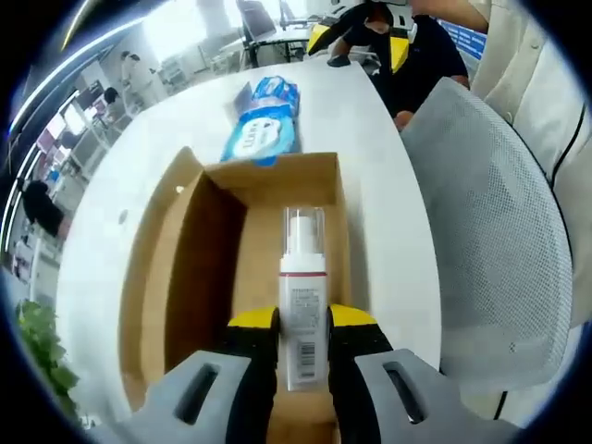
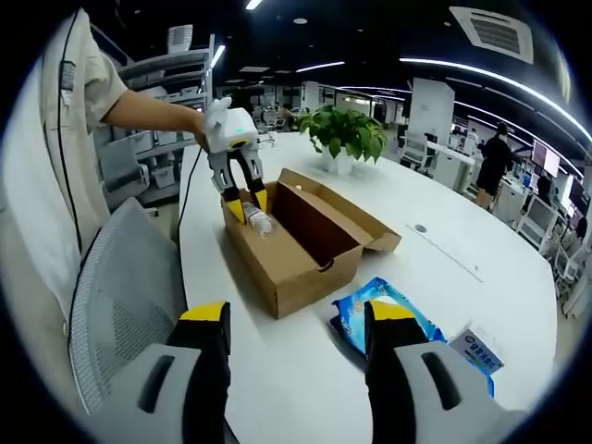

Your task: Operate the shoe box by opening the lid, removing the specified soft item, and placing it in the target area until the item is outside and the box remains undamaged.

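1. The shoe box (image 1: 277,213) sits open on the white desk (image 1: 370,139), its lid (image 2: 356,217) folded back to the far side as the right gripper view shows it.
2. Inside the box, a white pump bottle with a clear cap (image 1: 302,296) is held between the yellow-tipped jaws of the left claw (image 1: 302,326), which press against its sides.
3. In the right gripper view the same left claw (image 2: 248,205) reaches down into the near end of the box, the bottle (image 2: 259,222) between its tips, with a person's hand (image 2: 199,120) gripping it from above.
4. The soft blue wipes pack (image 1: 262,125) lies on the desk just beyond the box's far end, outside it.
5. The right claw (image 2: 296,324) hangs wide open above the desk with nothing in it; the wipes pack (image 2: 388,305) shows between and beyond its tips.
6. A grey mesh chair (image 1: 490,231) stands beside the desk, and a potted plant (image 2: 350,134) sits farther along it.
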Available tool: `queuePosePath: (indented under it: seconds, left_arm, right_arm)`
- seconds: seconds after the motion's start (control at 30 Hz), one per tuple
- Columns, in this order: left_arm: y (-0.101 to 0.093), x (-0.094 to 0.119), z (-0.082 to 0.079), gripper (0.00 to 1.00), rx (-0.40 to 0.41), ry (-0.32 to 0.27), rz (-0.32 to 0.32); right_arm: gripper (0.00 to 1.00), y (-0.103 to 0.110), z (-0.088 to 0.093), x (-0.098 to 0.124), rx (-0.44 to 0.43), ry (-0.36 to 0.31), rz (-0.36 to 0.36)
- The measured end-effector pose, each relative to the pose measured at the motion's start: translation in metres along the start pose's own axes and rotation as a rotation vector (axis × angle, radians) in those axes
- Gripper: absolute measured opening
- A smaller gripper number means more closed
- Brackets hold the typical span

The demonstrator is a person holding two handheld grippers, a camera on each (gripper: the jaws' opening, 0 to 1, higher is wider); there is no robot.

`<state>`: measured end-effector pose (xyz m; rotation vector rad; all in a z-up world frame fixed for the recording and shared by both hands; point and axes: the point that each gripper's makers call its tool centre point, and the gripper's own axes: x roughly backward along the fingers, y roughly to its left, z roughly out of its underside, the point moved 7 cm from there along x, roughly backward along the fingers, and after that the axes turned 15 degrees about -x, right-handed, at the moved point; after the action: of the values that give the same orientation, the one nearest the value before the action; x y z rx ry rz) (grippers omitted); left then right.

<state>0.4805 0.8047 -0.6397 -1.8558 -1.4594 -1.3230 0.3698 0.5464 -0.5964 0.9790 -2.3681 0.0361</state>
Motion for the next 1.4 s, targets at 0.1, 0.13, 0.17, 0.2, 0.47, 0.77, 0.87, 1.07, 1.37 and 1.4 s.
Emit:
queuePosePath:
  seconds: [0.1,0.13,0.17,0.2,0.47,0.77,0.87,1.07,1.37,1.4]
  left_arm:
    - [-0.003,0.001,-0.009,0.17,-0.017,-0.018,0.005]
    - [-0.002,0.0,-0.01,0.17,-0.023,-0.029,0.011]
    - [-0.002,0.0,-0.011,0.17,-0.027,-0.035,0.015]
    - [-0.003,0.0,-0.017,0.17,-0.032,-0.046,0.021]
    - [-0.009,-0.001,-0.04,0.17,-0.071,-0.101,0.056]
    - [-0.015,-0.003,-0.061,0.17,-0.109,-0.141,0.072]
    - [-0.016,-0.003,-0.069,0.17,-0.119,-0.164,0.073]
    - [-0.019,-0.003,-0.082,0.17,-0.136,-0.199,0.081]
    - [-0.023,-0.004,-0.096,0.17,-0.148,-0.259,0.095]
    - [-0.023,-0.004,-0.097,0.17,-0.149,-0.266,0.096]
  right_arm:
    - [0.5,0.003,-0.001,-0.003,0.013,-0.001,-0.014]
    - [0.49,0.005,-0.002,-0.005,0.02,-0.004,-0.021]
    - [0.48,0.006,-0.003,-0.005,0.024,-0.005,-0.024]
    - [0.47,0.009,-0.004,-0.007,0.027,-0.006,-0.034]
    - [0.43,0.022,-0.009,-0.018,0.067,-0.003,-0.089]
    - [0.38,0.036,-0.015,-0.029,0.108,-0.008,-0.152]
    - [0.37,0.04,-0.017,-0.032,0.123,-0.005,-0.172]
    - [0.34,0.049,-0.02,-0.037,0.157,-0.007,-0.203]
    - [0.27,0.054,-0.022,-0.04,0.185,-0.005,-0.228]
    - [0.26,0.054,-0.022,-0.041,0.186,-0.005,-0.228]
